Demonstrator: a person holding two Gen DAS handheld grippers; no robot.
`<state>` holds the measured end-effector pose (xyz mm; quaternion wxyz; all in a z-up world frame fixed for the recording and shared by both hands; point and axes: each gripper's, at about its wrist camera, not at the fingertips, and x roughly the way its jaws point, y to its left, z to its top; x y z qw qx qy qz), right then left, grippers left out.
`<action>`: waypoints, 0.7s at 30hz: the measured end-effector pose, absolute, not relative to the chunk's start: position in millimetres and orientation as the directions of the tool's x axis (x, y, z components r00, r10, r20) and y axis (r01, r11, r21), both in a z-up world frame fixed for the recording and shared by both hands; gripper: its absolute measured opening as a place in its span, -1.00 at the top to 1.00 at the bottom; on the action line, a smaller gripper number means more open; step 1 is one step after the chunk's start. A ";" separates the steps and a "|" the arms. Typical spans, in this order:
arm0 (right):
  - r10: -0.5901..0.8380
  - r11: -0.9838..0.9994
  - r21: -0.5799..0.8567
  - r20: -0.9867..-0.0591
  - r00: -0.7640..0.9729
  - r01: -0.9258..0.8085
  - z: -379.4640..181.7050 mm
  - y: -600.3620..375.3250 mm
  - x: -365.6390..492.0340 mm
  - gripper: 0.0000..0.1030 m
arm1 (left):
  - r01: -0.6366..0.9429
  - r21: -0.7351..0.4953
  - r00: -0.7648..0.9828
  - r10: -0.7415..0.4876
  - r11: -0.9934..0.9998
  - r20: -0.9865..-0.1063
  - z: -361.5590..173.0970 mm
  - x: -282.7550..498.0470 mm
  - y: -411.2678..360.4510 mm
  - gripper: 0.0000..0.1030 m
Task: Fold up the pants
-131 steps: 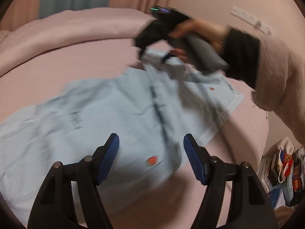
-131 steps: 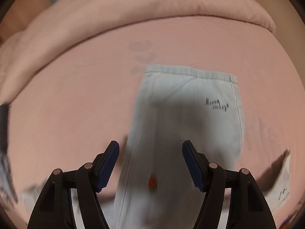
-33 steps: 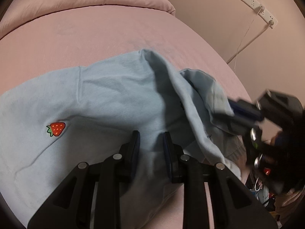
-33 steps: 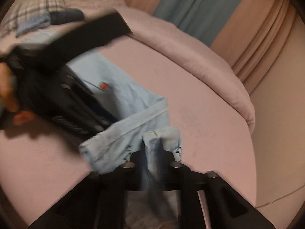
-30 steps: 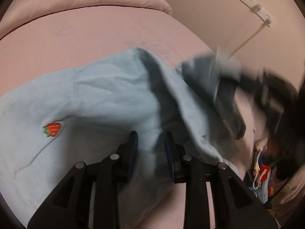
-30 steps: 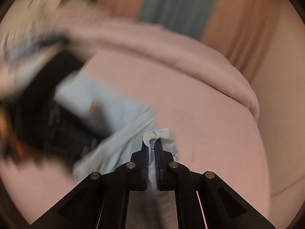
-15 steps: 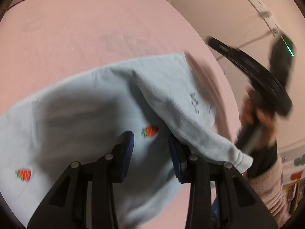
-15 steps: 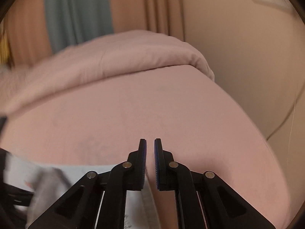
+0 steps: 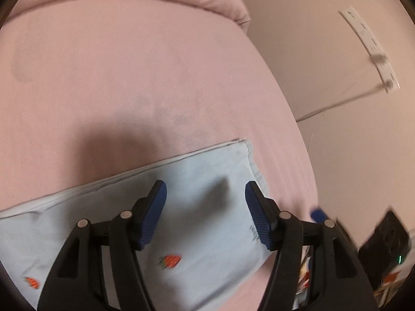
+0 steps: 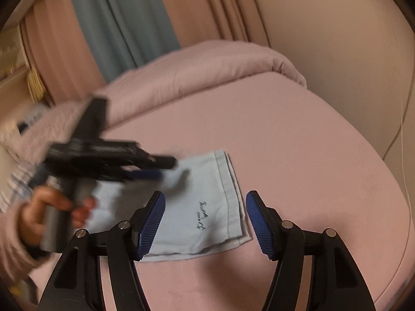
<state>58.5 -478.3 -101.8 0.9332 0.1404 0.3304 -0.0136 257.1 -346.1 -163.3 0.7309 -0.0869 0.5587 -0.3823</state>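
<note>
Light blue pants (image 9: 202, 186) with small red strawberry prints lie folded and flat on the pink bed (image 9: 129, 77). In the right wrist view the pants (image 10: 207, 207) show stacked hems and a dark handwritten mark. My left gripper (image 9: 206, 199) hovers above the cloth, its jaws opening, and nothing sits between the blue pads. My right gripper (image 10: 205, 207) is above the pants' near corner, jaws also opening and empty. The left gripper (image 10: 153, 169), blurred, hangs over the pants with a hand (image 10: 52, 207) on its handle.
A rolled pink duvet (image 10: 207, 70) lies along the far end of the bed. The bed's right edge (image 9: 306, 181) drops off beside a wall with a white power strip (image 9: 371, 46) and cable. Curtains (image 10: 124, 20) hang behind. Clutter (image 9: 389, 280) lies on the floor.
Both grippers have let go of the pants and spread their jaws. The lifted fold now lies flat on the bed. Both grippers have drawn back from the cloth.
</note>
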 end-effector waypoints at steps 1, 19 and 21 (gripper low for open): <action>0.024 0.965 0.212 -0.651 0.758 0.151 -109.3 -478.8 69.4 -0.27 | 0.475 -0.552 0.082 -0.659 0.686 -0.748 -164.2 248.7 -336.7 -0.22; 0.043 0.959 0.201 -0.803 0.594 0.202 -142.6 -496.3 104.4 0.93 | 0.339 -0.527 0.212 -0.609 0.779 -0.764 -200.8 197.9 -153.0 -0.21; 0.017 0.954 0.176 -0.842 0.539 0.244 -163.5 -496.0 114.4 0.88 | 0.337 -0.529 0.224 -0.612 0.779 -0.758 -192.3 196.3 -154.1 -0.21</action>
